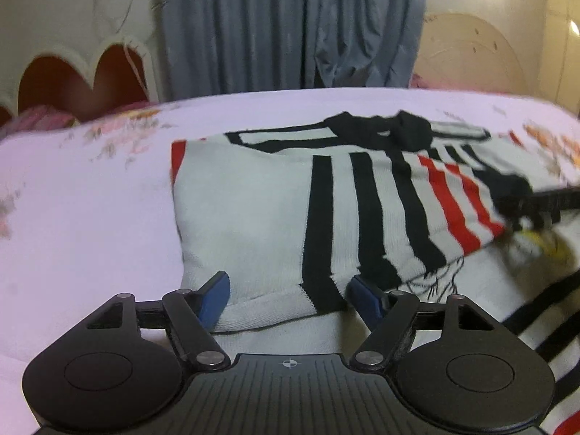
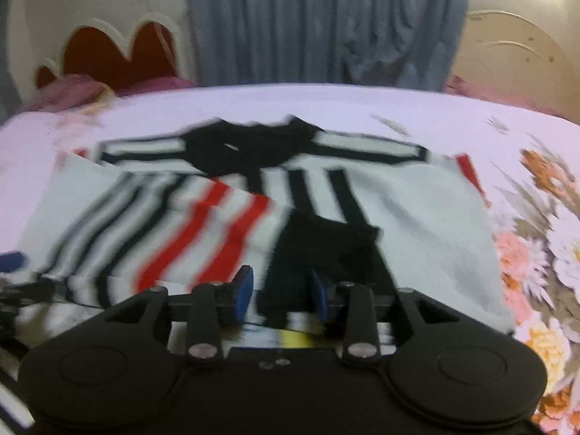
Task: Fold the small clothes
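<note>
**Sleeve carried across the sweater, hem waiting between spread pads**

While the striped sweater (image 1: 253, 199) lies flat on the bed (image 1: 90, 217), collar toward the curtain (image 1: 290, 25), each hand-held gripper works a different edge. From the left wrist view, the left hand-held gripper (image 1: 288, 297) has its blue pads well apart on either side of the near white hem; cloth sits between them, but they do not press on it, so nothing is gripped there. That wide stance looks like readiness to pinch the hem for a fold.

In the right wrist view, the right hand-held gripper (image 2: 279, 295) has its pads much closer together around a black cuff (image 2: 319, 253) at the end of the red-and-black striped sleeve, which lies over the sweater's front. Blur hides whether the pads actually bite the cuff, so I cannot tell if it is clamped. Laying the sleeve inward narrows the garment before folding it up.
</note>
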The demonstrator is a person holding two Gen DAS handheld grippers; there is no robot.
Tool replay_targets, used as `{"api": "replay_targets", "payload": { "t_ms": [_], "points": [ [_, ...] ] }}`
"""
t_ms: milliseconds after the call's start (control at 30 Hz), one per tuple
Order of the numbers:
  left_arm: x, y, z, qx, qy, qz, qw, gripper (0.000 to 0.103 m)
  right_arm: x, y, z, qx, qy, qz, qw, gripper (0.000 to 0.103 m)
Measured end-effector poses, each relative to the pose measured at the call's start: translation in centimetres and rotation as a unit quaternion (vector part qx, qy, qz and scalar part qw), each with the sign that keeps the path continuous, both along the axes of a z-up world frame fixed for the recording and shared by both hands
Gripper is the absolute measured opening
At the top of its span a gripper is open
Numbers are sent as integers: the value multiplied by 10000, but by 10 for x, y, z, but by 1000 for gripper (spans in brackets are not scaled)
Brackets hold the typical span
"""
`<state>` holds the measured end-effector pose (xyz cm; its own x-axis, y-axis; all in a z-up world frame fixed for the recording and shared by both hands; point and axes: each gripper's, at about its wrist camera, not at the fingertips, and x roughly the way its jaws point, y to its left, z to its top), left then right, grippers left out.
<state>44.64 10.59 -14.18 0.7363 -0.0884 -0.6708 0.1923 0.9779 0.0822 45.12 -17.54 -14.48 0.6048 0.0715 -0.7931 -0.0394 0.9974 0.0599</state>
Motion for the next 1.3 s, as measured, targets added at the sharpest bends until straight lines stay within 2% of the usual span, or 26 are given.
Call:
{"api": "replay_targets", "payload": {
  "t_ms": [33,100,133,200,233,300,367,400,433,500,567,667,833,1067,1300],
  "points": [
    [-6,-2,6,102,-145,-59,9998,73,-1,-2,6,4,-22,-133,9999,25],
    [-11,-3,11,142,-230,-109,9996,73,-7,-5,19,-32,-380,-210,9991,33],
    [-7,-1,8,108,-114,-81,9998,74,-5,-5,18,-39,-328,-183,9993,32],
    [0,1,-4,95,93,-117,9998,74,3,-5,-1,-123,156,-139,9997,32],
    [-1,-1,-7,232,27,-190,9995,74,1,-4,-4,-154,29,-109,9998,32],
    [-3,-8,-7,436,11,-254,9987,74,2,-2,-3,-222,50,-126,9997,32],
    [-5,-6,-1,304,25,-224,9993,74,0,-3,4,-137,63,-258,9996,32],
    [-6,-3,2,205,20,-193,9996,74,-4,-4,9,-75,29,-332,9994,35],
    [-9,0,4,141,10,-165,9998,74,-10,-5,14,-62,-56,-401,9992,42],
    [-14,2,6,246,7,-103,9996,74,-23,-5,22,-119,-214,-443,9987,51],
    [-19,2,5,444,49,-110,9989,77,-37,-7,27,-128,-248,-489,9984,51],
    [-30,6,6,425,32,-145,9990,84,-54,-12,33,-163,-219,-623,9977,51],
    [-51,12,15,351,-22,-79,9994,92,-81,-16,42,-142,-156,-742,9970,51],
    [-90,17,24,211,-12,-25,9998,92,-117,-27,51,-19,-117,-743,9972,51],
    [-153,25,22,-2,130,253,9996,92,-165,-71,59,180,-118,-943,9953,51]
  ]
}}
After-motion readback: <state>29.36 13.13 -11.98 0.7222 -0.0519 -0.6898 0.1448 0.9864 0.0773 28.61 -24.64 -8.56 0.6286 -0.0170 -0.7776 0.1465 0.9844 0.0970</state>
